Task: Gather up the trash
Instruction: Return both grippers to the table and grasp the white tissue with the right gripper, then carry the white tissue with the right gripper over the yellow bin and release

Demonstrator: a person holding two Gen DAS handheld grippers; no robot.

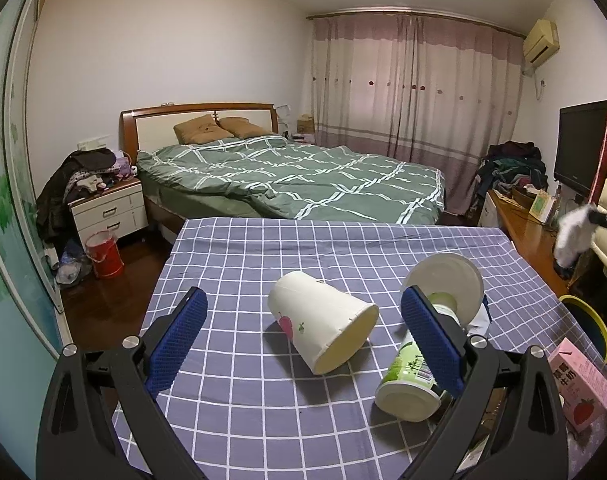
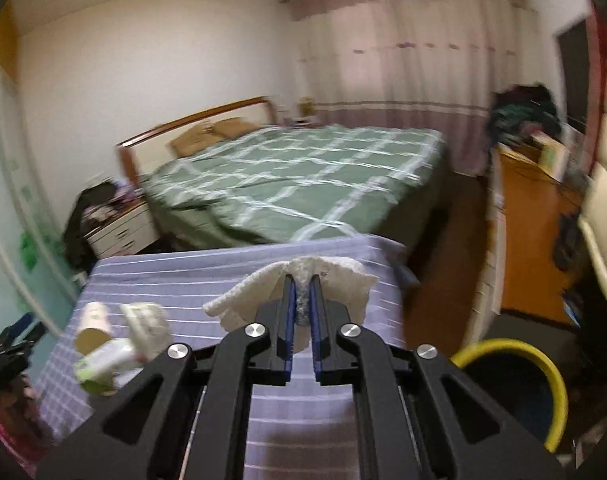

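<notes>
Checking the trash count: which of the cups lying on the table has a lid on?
The green-printed cup at the table's near right: a white lid closes its near end. The apple-printed cup beside it lies open-mouthed.

Soft indoor light, fisheye-bent edges, right view motion-blurred (left sharp)

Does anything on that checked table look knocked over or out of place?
Yes. The white paper cup lies tipped on its side, and the green-labelled tub beside it is also lying down. A pink milk carton sits at the table's right edge. Nothing looks spilled.
</notes>
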